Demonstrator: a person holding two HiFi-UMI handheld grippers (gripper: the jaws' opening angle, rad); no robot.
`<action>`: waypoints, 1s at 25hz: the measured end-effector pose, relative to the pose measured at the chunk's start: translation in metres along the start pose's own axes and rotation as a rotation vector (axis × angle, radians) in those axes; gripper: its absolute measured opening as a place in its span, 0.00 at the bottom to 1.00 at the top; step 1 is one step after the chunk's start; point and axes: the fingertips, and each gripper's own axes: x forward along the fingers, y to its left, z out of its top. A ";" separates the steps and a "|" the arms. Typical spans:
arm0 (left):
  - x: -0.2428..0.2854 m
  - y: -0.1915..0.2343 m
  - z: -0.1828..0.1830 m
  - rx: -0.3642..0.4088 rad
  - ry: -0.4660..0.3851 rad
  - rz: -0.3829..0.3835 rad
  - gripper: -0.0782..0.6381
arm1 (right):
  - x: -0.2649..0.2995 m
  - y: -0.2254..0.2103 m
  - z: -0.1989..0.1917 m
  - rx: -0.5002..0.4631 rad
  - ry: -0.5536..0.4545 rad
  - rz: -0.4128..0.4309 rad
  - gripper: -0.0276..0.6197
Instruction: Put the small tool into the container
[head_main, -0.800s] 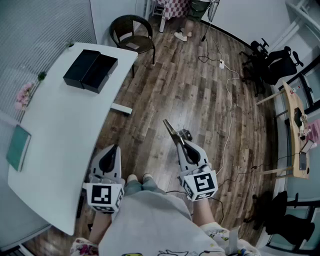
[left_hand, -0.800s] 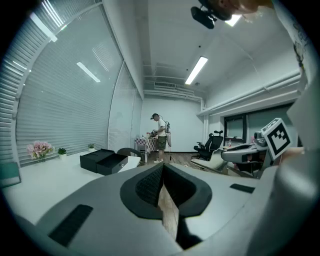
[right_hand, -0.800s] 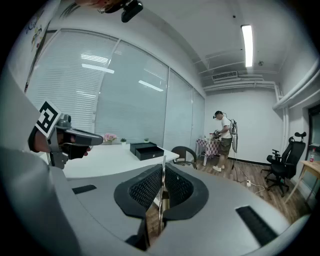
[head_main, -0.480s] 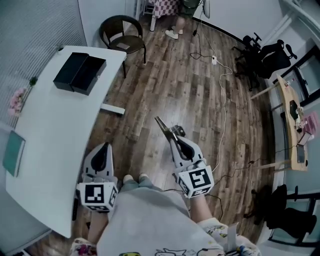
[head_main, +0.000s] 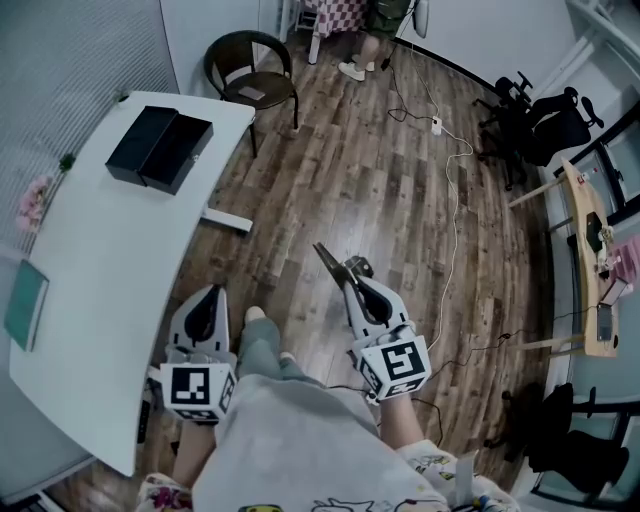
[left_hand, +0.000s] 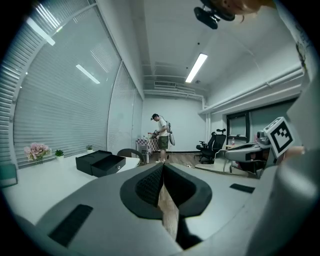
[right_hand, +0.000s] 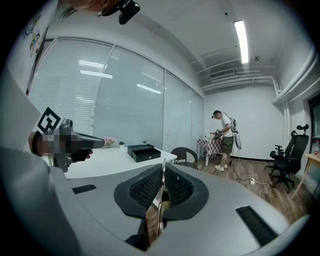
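The white table (head_main: 100, 300) fills the left of the head view, with the black container (head_main: 160, 148) at its upper-left end. At lower centre, the left gripper (head_main: 210, 296) is closed on nothing. The right gripper (head_main: 357, 290) clamps the small tool (head_main: 330, 260), which its own view shows only as an edge-on metal strip.

Looks like an open-plan office. Marked as such by a long white table (head_main: 110, 270) beside glazed walls with slatted blinds (left_hand: 60, 100), black swivel chairs (head_main: 535, 120) near a wooden desk (head_main: 586, 245), ceiling strip lights (left_hand: 196, 67), and power cables (head_main: 448, 190) trailing across the wood-plank floor (head_main: 360, 190). Also holds a dark tub chair (head_main: 252, 68) and potted flowers (left_hand: 37, 150) by the blinds.
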 end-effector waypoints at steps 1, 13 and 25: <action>0.005 0.003 -0.001 -0.001 0.003 0.002 0.12 | 0.006 -0.002 -0.001 0.002 0.006 0.004 0.07; 0.100 0.081 0.023 -0.038 -0.010 0.043 0.12 | 0.134 -0.021 0.029 -0.021 0.013 0.053 0.07; 0.175 0.159 0.054 -0.050 -0.013 0.100 0.12 | 0.256 -0.030 0.075 -0.037 -0.012 0.120 0.07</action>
